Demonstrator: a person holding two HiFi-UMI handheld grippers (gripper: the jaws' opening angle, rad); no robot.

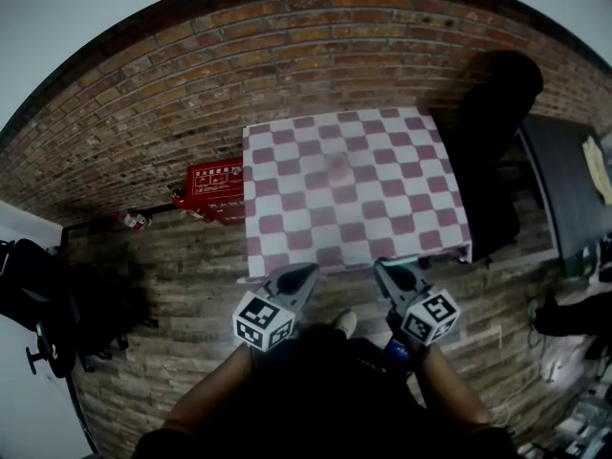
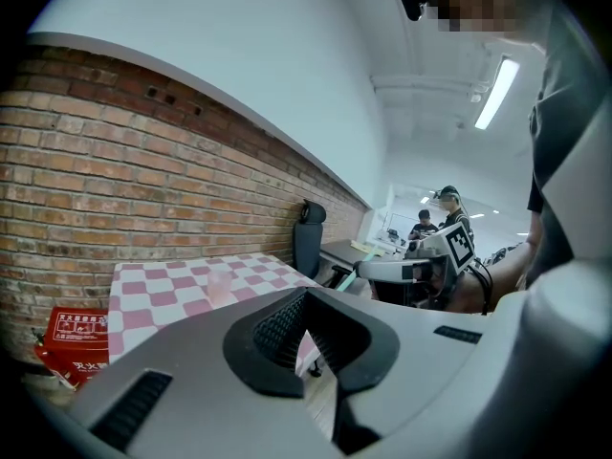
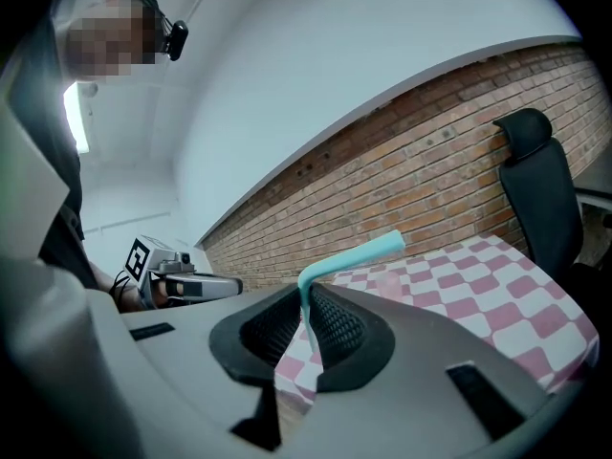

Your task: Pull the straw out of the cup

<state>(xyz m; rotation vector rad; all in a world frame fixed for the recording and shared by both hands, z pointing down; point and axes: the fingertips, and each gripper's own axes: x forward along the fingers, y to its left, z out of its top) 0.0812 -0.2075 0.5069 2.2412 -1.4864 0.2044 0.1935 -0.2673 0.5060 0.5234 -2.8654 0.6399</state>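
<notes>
A pale translucent cup (image 1: 337,168) stands near the middle of the pink-and-white checked table (image 1: 287,228); it shows faintly as the cup (image 2: 219,283) and the cup (image 3: 387,280) in the gripper views. My right gripper (image 3: 308,325) is shut on a bent teal straw (image 3: 352,257), whose upper end sticks out to the right above the jaws. The straw is clear of the cup. Both grippers hang off the table's near edge: the left gripper (image 1: 306,275) and the right gripper (image 1: 384,270). My left gripper (image 2: 308,338) is shut with nothing in it.
A brick wall (image 1: 191,84) runs behind the table. A red box (image 1: 212,182) lies on the floor to the table's left. A black office chair (image 1: 492,113) and a dark desk (image 1: 564,189) stand to the right. A black chair (image 1: 38,295) sits at far left. People (image 2: 432,220) stand in the distance.
</notes>
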